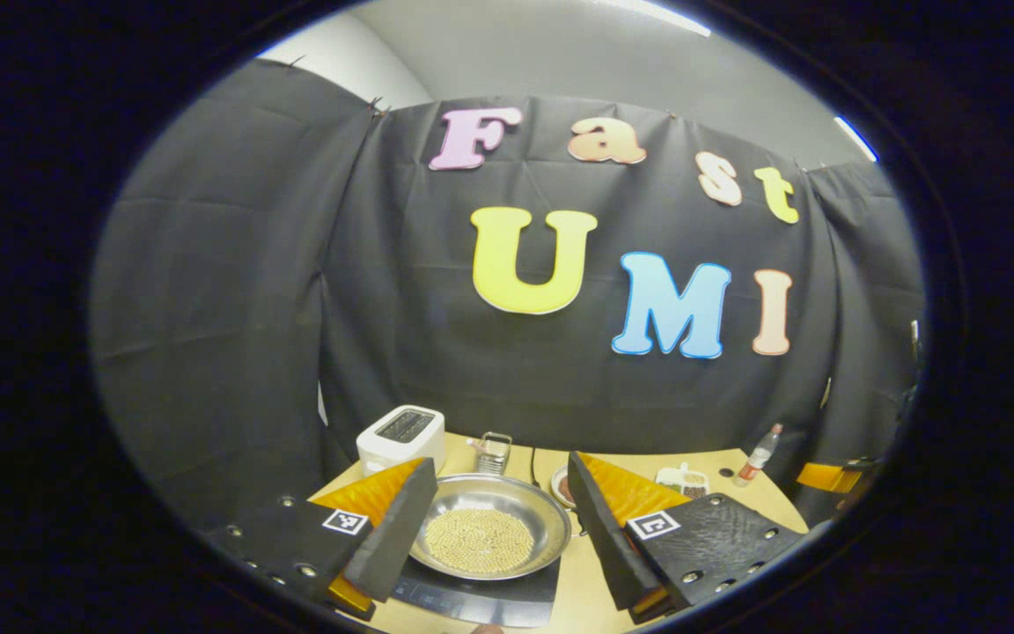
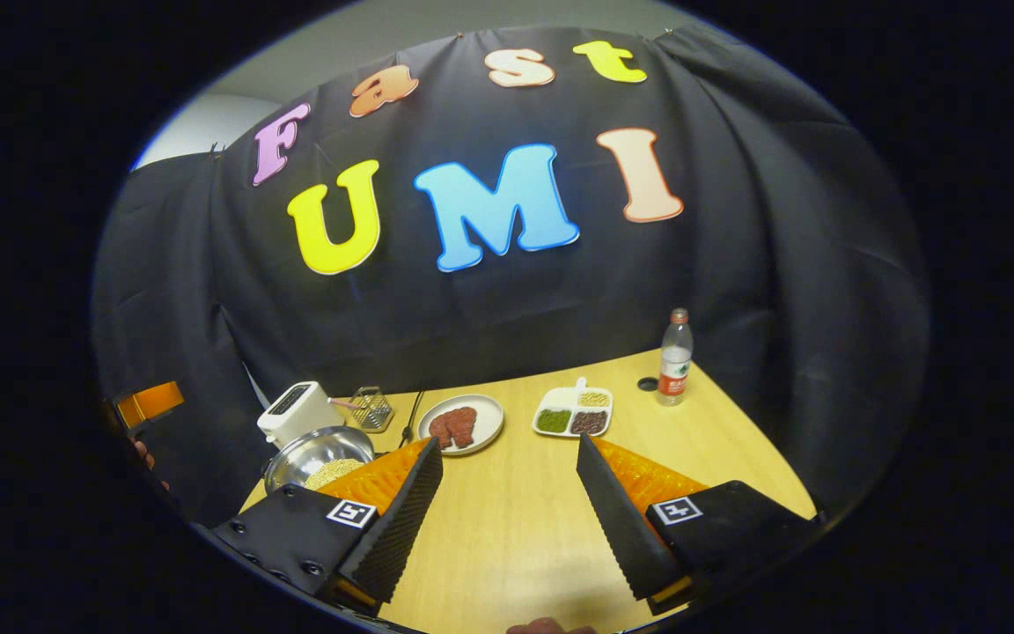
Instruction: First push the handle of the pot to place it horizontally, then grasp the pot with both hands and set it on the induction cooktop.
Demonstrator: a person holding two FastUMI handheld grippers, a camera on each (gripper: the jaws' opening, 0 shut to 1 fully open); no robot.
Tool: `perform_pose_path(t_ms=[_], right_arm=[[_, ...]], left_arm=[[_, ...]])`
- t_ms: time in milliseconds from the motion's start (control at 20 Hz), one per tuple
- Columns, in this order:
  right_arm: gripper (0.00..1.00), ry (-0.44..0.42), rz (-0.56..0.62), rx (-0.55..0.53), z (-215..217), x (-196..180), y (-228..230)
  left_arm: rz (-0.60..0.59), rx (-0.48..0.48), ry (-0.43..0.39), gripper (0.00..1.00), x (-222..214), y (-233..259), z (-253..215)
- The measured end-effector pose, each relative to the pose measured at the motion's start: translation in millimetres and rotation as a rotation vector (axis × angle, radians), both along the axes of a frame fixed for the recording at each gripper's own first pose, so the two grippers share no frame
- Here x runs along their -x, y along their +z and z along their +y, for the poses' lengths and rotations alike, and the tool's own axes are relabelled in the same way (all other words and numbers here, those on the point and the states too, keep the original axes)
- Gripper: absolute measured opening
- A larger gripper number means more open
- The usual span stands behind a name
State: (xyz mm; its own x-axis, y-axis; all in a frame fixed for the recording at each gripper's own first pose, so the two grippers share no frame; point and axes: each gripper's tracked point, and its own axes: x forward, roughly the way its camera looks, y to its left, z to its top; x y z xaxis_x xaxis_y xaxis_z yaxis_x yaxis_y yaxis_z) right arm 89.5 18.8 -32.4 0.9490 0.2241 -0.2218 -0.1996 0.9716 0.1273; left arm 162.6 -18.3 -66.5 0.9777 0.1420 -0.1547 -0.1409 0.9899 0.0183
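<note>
Standing on the wooden table (image 2: pixel 516 519), the pot (image 1: pixel 489 526) rests between released left tongs (image 1: pixel 494 528); right tongs (image 2: pixel 507 519) also released.

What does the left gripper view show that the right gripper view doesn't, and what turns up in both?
Left gripper view: the dark induction cooktop under the pot, seen between the open left gripper.

Right gripper view: the bottle's loose cap on the table and bare tabletop between the open right gripper.

Both: the pot of beans, toaster, wire rack, plate of meat, divided dish and bottle.
</note>
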Motion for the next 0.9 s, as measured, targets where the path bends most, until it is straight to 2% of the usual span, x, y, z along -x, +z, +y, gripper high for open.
perform_pose_path(t_ms=[50,100,150,250,450,650,700,750,900], right_arm=[[0.98,-0.012,-0.026,0.003,-18,9,7],[0.98,-0.025,-0.052,0.003,-35,18,14],[0.98,-0.033,-0.078,-0.008,-50,29,22],[0.98,-0.043,-0.128,-0.021,-76,50,34],[0.98,-0.077,-0.152,0.018,-125,76,20],[0.98,-0.086,-0.113,0.035,-144,103,9],[0.98,-0.098,-0.122,0.04,-148,107,11],[0.98,-0.106,-0.137,0.043,-148,112,13],[0.97,-0.104,-0.142,0.073,-135,124,7]], left_arm=[[-0.015,-0.014,-0.006,0.84,6,2,-13],[-0.019,-0.01,-0.016,0.84,15,5,-33],[-0.017,0.005,-0.023,0.97,26,4,-51],[-0.029,0.04,-0.027,0.84,48,5,-81],[-0.064,0.068,0.022,0.84,101,5,-113],[-0.063,0.02,0.031,0.84,145,2,-127],[-0.064,-0.003,0.03,0.91,151,5,-127],[-0.074,-0.017,0.028,0.84,154,10,-127],[-0.094,-0.002,-0.012,0.84,160,16,-130]])
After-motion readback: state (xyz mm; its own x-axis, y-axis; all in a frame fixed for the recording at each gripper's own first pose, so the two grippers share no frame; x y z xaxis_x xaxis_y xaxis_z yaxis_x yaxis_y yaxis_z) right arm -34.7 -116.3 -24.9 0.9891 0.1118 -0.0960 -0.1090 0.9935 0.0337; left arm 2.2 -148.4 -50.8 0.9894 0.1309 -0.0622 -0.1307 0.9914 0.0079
